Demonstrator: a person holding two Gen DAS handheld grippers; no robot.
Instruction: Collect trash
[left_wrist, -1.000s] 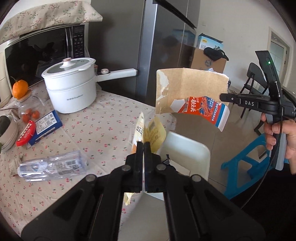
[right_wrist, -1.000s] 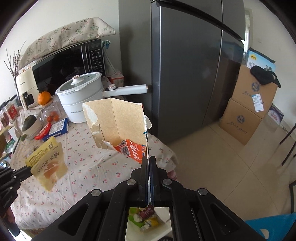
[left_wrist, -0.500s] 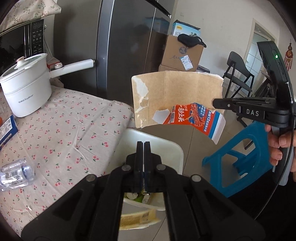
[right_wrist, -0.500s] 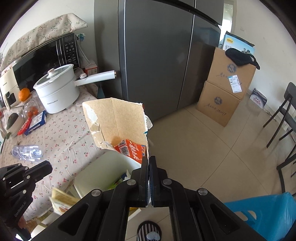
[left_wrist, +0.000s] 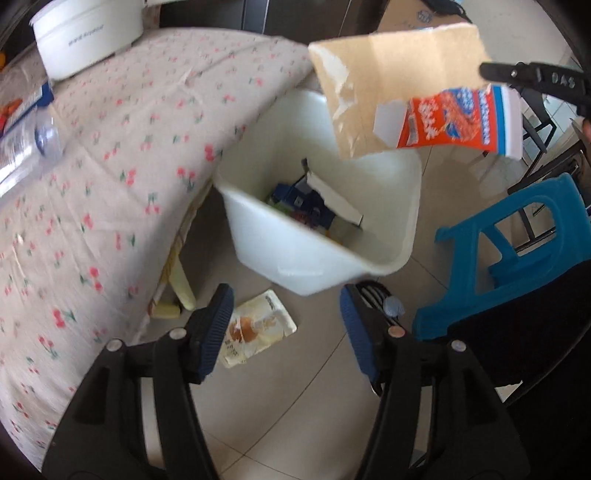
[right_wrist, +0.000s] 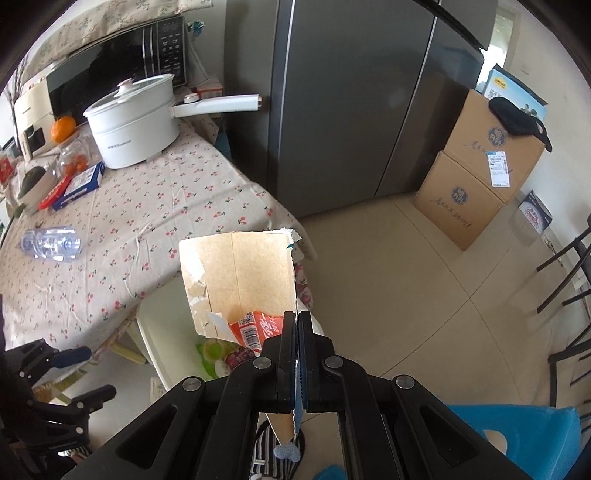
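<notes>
My left gripper (left_wrist: 286, 321) is open and empty, pointing down at the floor beside the white trash bin (left_wrist: 399, 258). A yellow snack packet (left_wrist: 258, 332) lies on the tiles just outside the bin, between my left fingers. My right gripper (right_wrist: 297, 328) is shut on a torn cardboard carton (right_wrist: 243, 280) with an orange printed side, held above the bin (right_wrist: 162, 332). The carton (left_wrist: 399, 85) hangs over the bin's far rim in the left wrist view. The bin holds several wrappers. A clear plastic bottle (right_wrist: 50, 243) lies on the table.
The table with a cherry-print cloth (right_wrist: 147, 206) carries a white pot (right_wrist: 133, 122), a blue box (right_wrist: 79, 184) and an orange (right_wrist: 62, 127). A blue plastic stool (left_wrist: 517, 251) stands right of the bin. A fridge (right_wrist: 351, 92) and stacked cardboard boxes (right_wrist: 476, 173) stand behind.
My left gripper opened and let go of the yellow packet, which fell to the floor beside the bin. The left gripper tilted downward. My right gripper lowered the carton toward the bin.
</notes>
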